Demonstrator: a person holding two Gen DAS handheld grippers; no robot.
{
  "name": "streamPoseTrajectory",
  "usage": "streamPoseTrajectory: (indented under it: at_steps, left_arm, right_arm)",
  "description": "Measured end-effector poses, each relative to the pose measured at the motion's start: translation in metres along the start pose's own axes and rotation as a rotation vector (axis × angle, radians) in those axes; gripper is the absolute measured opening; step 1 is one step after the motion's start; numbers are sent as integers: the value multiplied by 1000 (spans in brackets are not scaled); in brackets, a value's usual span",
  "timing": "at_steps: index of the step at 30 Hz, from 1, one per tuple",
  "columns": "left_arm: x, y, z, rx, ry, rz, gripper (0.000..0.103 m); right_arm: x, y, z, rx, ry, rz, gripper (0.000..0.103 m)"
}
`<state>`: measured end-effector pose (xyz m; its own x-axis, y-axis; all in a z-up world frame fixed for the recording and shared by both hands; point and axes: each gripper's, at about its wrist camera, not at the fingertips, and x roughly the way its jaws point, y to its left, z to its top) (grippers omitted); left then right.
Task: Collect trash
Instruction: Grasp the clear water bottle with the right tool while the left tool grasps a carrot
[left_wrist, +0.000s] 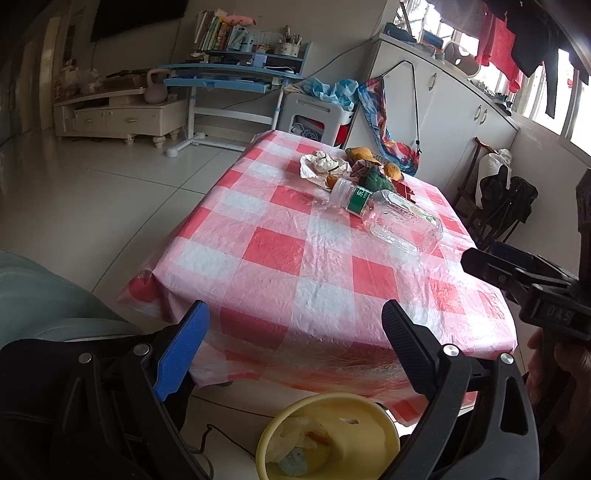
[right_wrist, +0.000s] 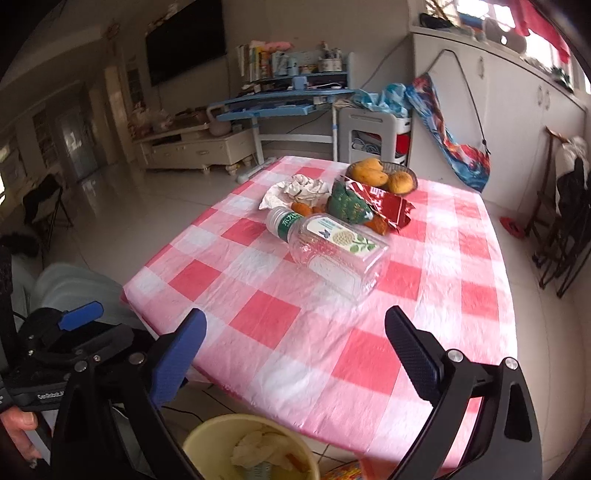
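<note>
Both the left gripper and right gripper are hanging wide open and empty above the yellow bin at bottom centre. The clear bottle is lying mid-frame on the surface; being round, it is likely rolling off if nudged.

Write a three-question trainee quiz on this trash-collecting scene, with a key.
1. True or false: the clear jar stands upright on the table.
2. Where is the yellow bin? A) on the table B) on the floor by the table's near edge C) on the blue desk
3. Fill in: the jaws of the left gripper and right gripper are both ____.

Key: 1 false, it lies on its side; 2 B; 3 open.
</note>
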<state>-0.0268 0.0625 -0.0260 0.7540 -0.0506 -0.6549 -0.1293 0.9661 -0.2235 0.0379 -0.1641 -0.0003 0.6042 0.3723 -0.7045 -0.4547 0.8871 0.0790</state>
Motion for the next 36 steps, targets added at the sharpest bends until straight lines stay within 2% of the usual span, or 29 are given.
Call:
streamPoseTrajectory:
  at_steps: [6, 10, 15, 18, 19, 20, 21, 23, 28, 32, 34, 36]
  left_arm:
    - [7, 9, 22, -47, 7, -18, 91]
    - [18, 16, 44, -81, 10, -24, 91]
    - [48, 9, 89, -53, 5, -10, 91]
    - [72, -2, 116, -22, 3, -5, 91]
    - [81, -7, 123, -17, 6, -9, 91]
    - [90, -9, 129, -16, 13, -15, 91]
    - [98, -14, 133, -14, 20, -22, 91]
    - [117, -20, 142, -8, 34, -32, 91]
    - [161, -43, 150, 6, 83, -37, 91]
    - [190, -66, 148, 23, 123, -45, 91]
    - [207, -77, 147, 33, 149, -36, 86]
    - [222, -80, 146, 17, 171, -22, 83]
  right_arm:
    - [37, -8, 23, -95, 51, 4, 93]
    - [74, -10, 41, -185, 116, -2, 93]
    - [122, -7, 52, -316, 201, -30, 94]
    - [136, -11, 51, -347, 238, -11, 94]
    - [137, -13, 47, -357, 239, -3, 91]
    - [136, -14, 44, -368, 242, -2, 75]
    - [134, -16, 39, -375, 247, -3, 68]
    - [127, -23, 32, -357, 271, 35, 55]
    - [96, -46, 7, -292, 301, 18, 55]
    - [83, -74, -1, -130, 320, 7, 55]
    - [82, -87, -3, -51, 324, 20, 58]
    - [84, -92, -3, -28, 312, 18, 62]
